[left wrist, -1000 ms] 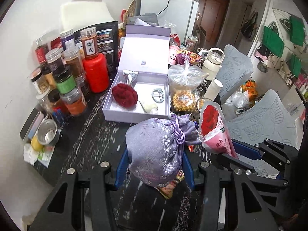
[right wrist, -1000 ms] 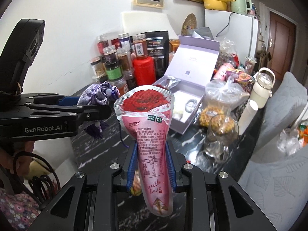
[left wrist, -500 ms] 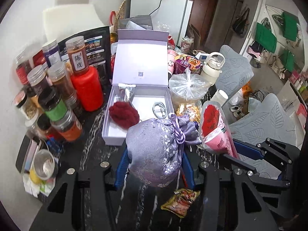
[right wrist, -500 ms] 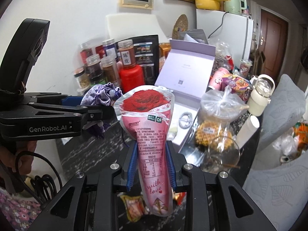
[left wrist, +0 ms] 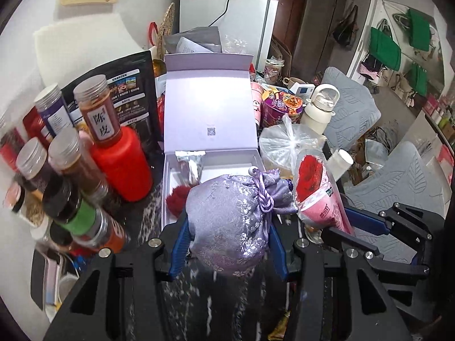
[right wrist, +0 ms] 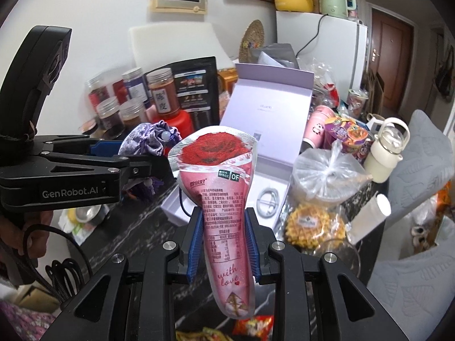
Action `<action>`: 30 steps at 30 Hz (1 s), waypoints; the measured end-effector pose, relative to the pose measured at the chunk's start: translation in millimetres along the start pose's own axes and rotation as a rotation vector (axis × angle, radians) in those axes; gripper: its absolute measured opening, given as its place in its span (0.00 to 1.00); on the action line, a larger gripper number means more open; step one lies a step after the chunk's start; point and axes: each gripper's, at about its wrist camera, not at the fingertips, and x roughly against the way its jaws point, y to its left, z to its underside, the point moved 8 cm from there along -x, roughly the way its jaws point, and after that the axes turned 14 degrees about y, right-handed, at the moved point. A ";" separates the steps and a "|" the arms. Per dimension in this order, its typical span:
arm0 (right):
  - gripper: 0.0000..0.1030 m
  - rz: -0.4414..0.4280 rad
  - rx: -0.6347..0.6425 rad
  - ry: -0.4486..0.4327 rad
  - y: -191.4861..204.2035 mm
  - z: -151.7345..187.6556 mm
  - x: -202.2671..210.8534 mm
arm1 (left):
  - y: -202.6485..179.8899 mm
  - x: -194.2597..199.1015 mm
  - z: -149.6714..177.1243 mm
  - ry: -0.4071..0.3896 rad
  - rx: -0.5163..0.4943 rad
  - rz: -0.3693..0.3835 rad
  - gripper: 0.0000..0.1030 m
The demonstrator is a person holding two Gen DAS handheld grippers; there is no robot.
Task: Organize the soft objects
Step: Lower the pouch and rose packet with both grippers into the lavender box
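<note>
My left gripper [left wrist: 227,244] is shut on a lilac brocade drawstring pouch [left wrist: 233,221], held just before the front edge of an open lilac gift box [left wrist: 210,119]. Inside the box lie a dark red fluffy ball [left wrist: 176,199], a foil packet [left wrist: 190,162] and a small metal ring [right wrist: 267,199]. My right gripper [right wrist: 224,241] is shut on a pink rose-printed pouch [right wrist: 221,187], upright, to the right of the lilac pouch. In the right wrist view the left gripper [right wrist: 133,167] with the lilac pouch [right wrist: 148,142] shows at left.
Spice jars [left wrist: 96,108] and a red bottle [left wrist: 125,164] crowd the left of the black marble table [left wrist: 148,213]. A tied plastic bag [left wrist: 287,142], a cream kettle-shaped bottle [left wrist: 318,110], snack cups [left wrist: 281,105] and grey-covered chairs [left wrist: 398,176] stand on the right. Snack wrappers [right wrist: 253,326] lie near the front.
Both grippers have moved forward towards the open box with their pouches still held. The box and jars loom larger and the lilac pouch now covers part of the red ball.
</note>
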 end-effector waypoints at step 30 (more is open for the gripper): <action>0.27 0.069 -0.030 0.114 -38.1 -80.9 -141.7 | 68.1 -135.0 -76.3 0.116 -0.020 0.010 0.47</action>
